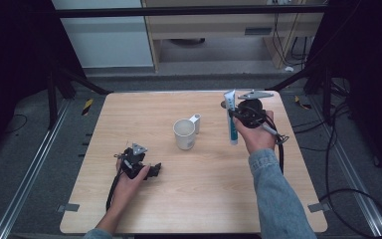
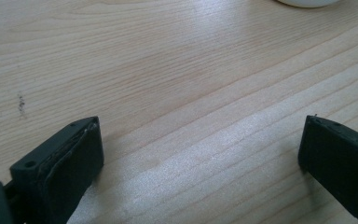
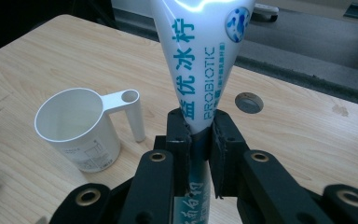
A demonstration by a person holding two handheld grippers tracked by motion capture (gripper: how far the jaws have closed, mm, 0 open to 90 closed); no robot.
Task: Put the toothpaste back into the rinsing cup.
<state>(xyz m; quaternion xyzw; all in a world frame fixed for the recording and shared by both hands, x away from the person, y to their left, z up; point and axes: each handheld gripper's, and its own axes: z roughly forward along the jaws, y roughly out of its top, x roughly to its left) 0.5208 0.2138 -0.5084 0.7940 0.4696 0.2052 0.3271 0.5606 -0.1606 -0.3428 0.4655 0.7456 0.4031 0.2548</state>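
Toward the far right corner of the table [image 1: 204,199], the right gripper [image 1: 235,115] pinches a white-and-teal toothpaste tube [image 1: 231,117] upright beside the white cup [image 1: 184,133], while the left gripper [image 1: 154,170] rests spread near the front left edge.

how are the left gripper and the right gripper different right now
The right gripper is shut on the toothpaste tube, lifted above the table; the left gripper is open, holding nothing, low over the table. Both are black and hand-held, with the white cup between them.
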